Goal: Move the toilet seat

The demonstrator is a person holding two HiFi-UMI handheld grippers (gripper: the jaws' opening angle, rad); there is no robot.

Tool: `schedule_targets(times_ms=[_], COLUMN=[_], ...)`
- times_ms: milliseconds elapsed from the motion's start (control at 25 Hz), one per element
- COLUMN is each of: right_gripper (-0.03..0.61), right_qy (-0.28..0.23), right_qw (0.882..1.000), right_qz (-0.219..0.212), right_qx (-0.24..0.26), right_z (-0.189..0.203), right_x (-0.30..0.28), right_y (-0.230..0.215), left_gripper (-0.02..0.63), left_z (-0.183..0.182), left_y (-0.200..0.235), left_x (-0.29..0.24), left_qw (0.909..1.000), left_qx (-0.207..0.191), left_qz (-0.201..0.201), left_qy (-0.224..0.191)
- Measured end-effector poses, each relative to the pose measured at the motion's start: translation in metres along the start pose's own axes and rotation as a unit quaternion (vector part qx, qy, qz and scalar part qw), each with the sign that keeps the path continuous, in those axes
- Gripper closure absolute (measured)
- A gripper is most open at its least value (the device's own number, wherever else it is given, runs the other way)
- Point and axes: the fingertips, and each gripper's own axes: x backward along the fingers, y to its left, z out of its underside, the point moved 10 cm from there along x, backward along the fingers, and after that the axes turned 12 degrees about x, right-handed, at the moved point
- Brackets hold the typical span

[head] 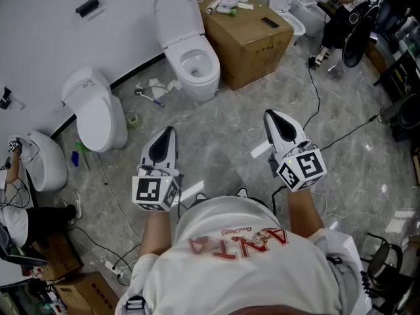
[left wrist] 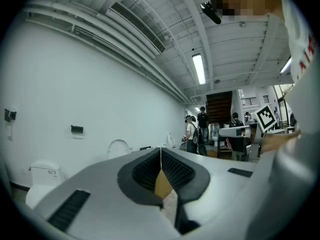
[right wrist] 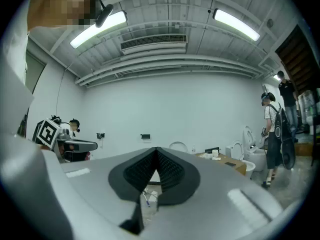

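A white toilet (head: 190, 61) stands against the wall ahead, its lid (head: 178, 13) raised against the wall and the bowl showing. My left gripper (head: 166, 134) is held low over the grey floor, well short of the toilet, jaws shut with nothing between them. My right gripper (head: 273, 118) hovers to the right at about the same height, also shut and empty. In the left gripper view the shut jaws (left wrist: 161, 156) point at the wall, with the raised lid (left wrist: 118, 146) small in the distance. The right gripper view shows its shut jaws (right wrist: 156, 156) and the same lid (right wrist: 177, 146) far off.
A cardboard box (head: 246, 35) with small items on top stands right of the toilet. A second toilet (head: 97, 112) with its lid down stands to the left, a third (head: 287, 8) at the back right. Cables (head: 335, 140) trail over the floor. People stand at the back right.
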Motion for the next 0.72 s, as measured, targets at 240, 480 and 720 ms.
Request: schedule_targets(times_ms=[240,480,720], right_gripper=[0.577,0.577,0.577], right_qy=[0.003,0.002,-0.011], right_qw=[1.0,1.0,1.0], right_qz=[0.0,0.002,-0.015], right_qx=[0.003,-0.003,-0.014], right_z=[0.0022,0.004,0.0041], right_x=[-0.0039,0.001,-0.0023], right_y=[0.0012,-0.0031,0.0024], left_gripper=[0.601,0.601,0.601], left_z=[-0.0036,-0.0027,-0.0023], left_y=[0.0037,-0.0023,-0.0008], left_x=[-0.0016,-0.0038,-0.0035], left_qw=[1.0,1.0,0.9999], left_qx=[0.001,-0.001,0.006], left_qz=[0.004,0.007,0.012], left_qy=[-0.004,-0.001,0.005])
